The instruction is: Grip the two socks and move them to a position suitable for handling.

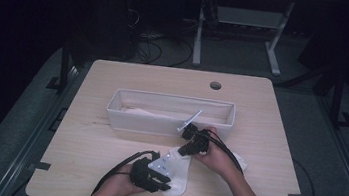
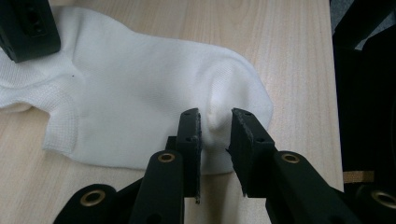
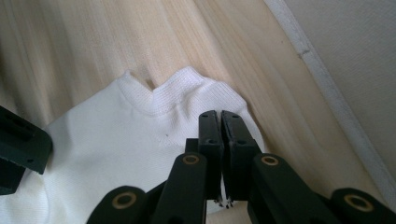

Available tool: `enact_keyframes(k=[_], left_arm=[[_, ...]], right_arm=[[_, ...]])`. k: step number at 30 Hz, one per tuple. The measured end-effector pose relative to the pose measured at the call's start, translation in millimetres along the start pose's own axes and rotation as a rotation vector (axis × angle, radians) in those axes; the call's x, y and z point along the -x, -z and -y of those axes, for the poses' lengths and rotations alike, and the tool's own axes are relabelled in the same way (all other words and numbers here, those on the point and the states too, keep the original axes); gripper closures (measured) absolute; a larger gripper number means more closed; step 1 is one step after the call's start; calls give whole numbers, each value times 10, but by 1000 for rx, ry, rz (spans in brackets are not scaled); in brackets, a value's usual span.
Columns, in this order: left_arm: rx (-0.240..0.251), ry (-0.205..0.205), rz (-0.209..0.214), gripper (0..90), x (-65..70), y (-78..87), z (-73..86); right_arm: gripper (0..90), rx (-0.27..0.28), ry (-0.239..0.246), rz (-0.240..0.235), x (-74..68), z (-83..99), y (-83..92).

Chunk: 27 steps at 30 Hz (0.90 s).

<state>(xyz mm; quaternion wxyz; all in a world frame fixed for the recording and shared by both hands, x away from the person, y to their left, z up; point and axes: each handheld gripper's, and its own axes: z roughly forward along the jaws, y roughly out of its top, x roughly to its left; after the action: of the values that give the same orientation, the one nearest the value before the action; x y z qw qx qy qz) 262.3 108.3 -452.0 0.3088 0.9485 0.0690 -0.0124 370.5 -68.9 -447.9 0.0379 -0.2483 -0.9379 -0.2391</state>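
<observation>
A white sock lies flat on the wooden table near its front edge. My left gripper comes in from the left at the sock's near end. In the left gripper view its jaws pinch a raised fold of the sock at the rounded end. My right gripper is at the far end. In the right gripper view its jaws are pressed together on the ribbed cuff edge of the sock.
A long white fabric bin stands across the middle of the table, just beyond the right hand, with pale cloth inside. Its wall runs close to the right gripper. Another white piece of cloth lies under the right forearm.
</observation>
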Motion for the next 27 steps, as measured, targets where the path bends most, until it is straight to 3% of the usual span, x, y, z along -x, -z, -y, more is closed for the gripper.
enact_keyframes(k=[12, 17, 27], left_arm=[[29, 26, -3, 661, -37, 50, -7], [44, 33, -13, 637, -47, 106, -3], [48, 35, -33, 612, -67, 216, 16]], right_arm=[[802, 11, 21, -5, -54, -3, 30], [780, 36, 29, -19, -97, 8, 124], [746, 33, 42, 15, -150, 119, 390]])
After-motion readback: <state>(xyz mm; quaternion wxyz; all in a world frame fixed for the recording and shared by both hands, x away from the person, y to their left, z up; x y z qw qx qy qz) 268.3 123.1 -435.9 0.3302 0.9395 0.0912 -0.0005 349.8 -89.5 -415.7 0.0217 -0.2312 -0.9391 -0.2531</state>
